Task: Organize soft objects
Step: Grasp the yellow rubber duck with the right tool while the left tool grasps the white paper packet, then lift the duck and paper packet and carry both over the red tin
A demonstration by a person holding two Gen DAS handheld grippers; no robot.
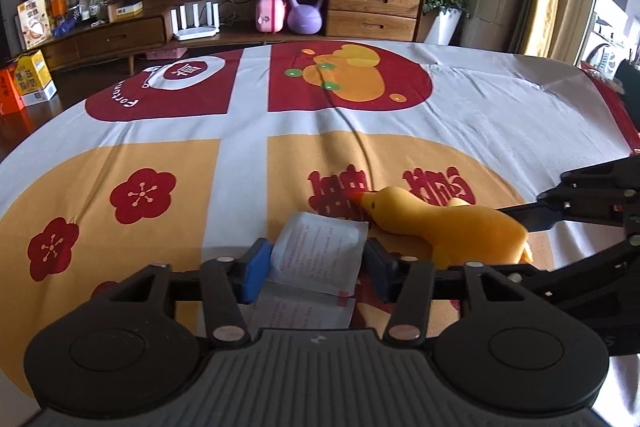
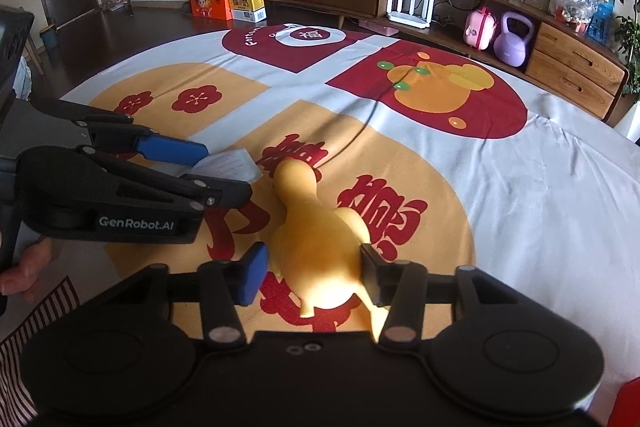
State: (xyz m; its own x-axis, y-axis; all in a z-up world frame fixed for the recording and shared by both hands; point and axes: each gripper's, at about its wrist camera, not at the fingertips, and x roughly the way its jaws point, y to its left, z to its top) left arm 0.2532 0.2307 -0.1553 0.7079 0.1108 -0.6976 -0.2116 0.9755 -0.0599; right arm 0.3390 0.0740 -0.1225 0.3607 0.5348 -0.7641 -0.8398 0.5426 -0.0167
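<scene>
A soft yellow duck (image 1: 452, 227) lies on the printed tablecloth (image 1: 480, 115), beak pointing left. Beside its head is a white printed packet (image 1: 320, 247). My left gripper (image 1: 318, 263) has its blue pad and dark pad pressed against the packet's two side edges, and the packet bows upward between them. In the right wrist view, my right gripper (image 2: 312, 271) straddles the duck (image 2: 316, 227) at its rear body, pads against both flanks. The left gripper (image 2: 226, 173) shows there too, with the packet (image 2: 228, 163) between its fingers.
A thin dark cable (image 2: 372, 111) runs across the cloth beyond the duck. A low wooden cabinet (image 1: 372, 11) with a purple kettlebell (image 1: 305, 11) and a pink case stands past the table's far edge. A hand (image 2: 20, 271) holds the left gripper.
</scene>
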